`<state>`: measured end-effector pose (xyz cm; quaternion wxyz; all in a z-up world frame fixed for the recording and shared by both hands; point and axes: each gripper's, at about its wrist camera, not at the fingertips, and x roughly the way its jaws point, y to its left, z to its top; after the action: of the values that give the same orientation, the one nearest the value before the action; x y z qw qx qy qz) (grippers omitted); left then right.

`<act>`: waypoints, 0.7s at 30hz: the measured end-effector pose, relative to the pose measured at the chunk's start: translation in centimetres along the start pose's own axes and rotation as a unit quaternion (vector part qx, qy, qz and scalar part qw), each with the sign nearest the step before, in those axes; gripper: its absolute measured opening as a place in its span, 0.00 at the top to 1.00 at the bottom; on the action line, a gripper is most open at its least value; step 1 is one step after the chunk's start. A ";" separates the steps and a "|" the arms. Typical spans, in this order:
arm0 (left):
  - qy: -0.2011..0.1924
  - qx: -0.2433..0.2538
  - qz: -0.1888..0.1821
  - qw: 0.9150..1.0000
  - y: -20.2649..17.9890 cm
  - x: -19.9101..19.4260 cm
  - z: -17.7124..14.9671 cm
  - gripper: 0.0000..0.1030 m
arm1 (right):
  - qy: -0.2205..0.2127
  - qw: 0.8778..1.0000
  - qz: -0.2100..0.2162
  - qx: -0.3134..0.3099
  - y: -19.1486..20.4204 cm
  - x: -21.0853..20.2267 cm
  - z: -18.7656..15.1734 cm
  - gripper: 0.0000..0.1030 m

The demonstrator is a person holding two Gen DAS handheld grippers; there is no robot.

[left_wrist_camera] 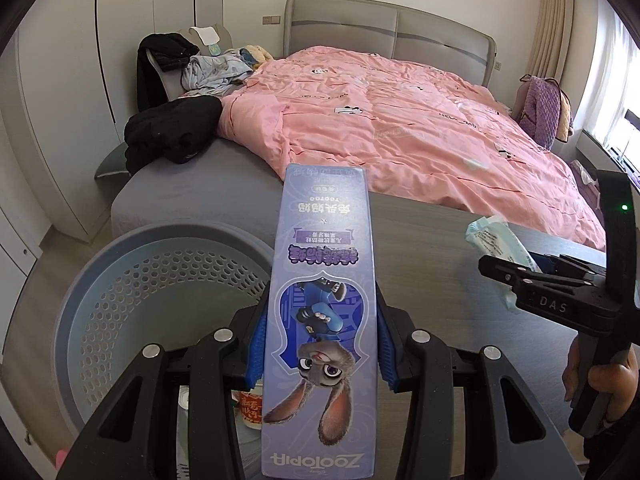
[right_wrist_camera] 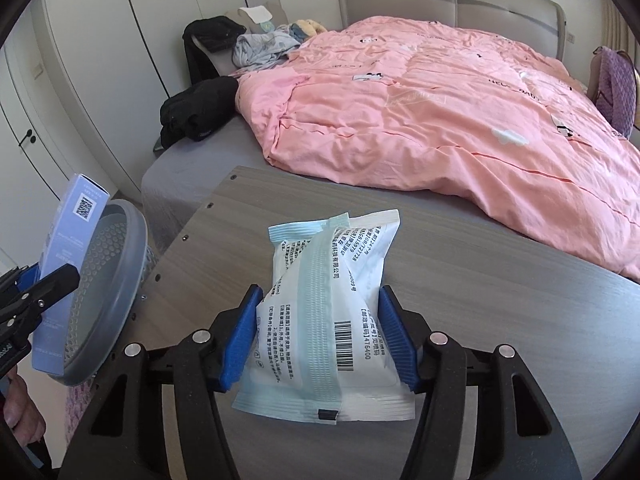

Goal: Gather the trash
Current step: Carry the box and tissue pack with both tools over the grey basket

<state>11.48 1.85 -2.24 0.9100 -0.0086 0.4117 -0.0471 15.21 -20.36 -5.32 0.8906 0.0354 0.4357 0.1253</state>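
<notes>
Both two-finger grippers are closed on trash. Between the blue pads of the left gripper point(left_wrist_camera: 320, 344) a tall lilac cardboard box printed with an upside-down cartoon rabbit point(left_wrist_camera: 322, 320) is clamped by its long sides, its far end tipped away towards the bed. Just to its left, a round grey perforated plastic waste basket point(left_wrist_camera: 168, 280) is seen beside the table's left edge; a red-and-white cup point(left_wrist_camera: 251, 410) is glimpsed at its bottom. The right gripper point(right_wrist_camera: 318, 340) is pressed against a crumpled white and pale-blue plastic wrapper with black print and a barcode point(right_wrist_camera: 328, 312), which is held above the grey wood-grain table top point(right_wrist_camera: 500, 320). A hand point(left_wrist_camera: 604, 380) is wrapped around that gripper's black handle at the right. Beyond the table, a bed with a rumpled pink quilt point(right_wrist_camera: 440, 112) is spread, and black clothes point(left_wrist_camera: 172, 132) are heaped at its left.
</notes>
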 end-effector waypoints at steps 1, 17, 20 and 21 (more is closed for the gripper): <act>-0.001 -0.001 0.001 1.000 0.2 -0.2 -0.2 0.58 | -0.009 1.000 -0.001 0.001 0.5 -0.5 -0.2 0.44; -0.002 -0.030 0.044 0.999 6.1 -1.7 -2.5 0.58 | -0.069 0.997 0.017 -0.010 7.2 -4.4 -1.5 0.44; -0.003 -0.036 0.050 0.998 7.0 -2.1 -2.9 0.58 | -0.070 0.997 0.026 -0.017 8.6 -4.5 -1.5 0.44; -0.003 -0.038 0.052 0.998 7.4 -2.2 -3.1 0.58 | -0.071 0.997 0.029 -0.020 9.1 -4.5 -1.5 0.44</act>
<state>8.35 9.48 -3.04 0.9116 -0.0222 0.4101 0.0158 9.60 -12.75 -1.25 0.9158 0.0391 0.3676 0.1569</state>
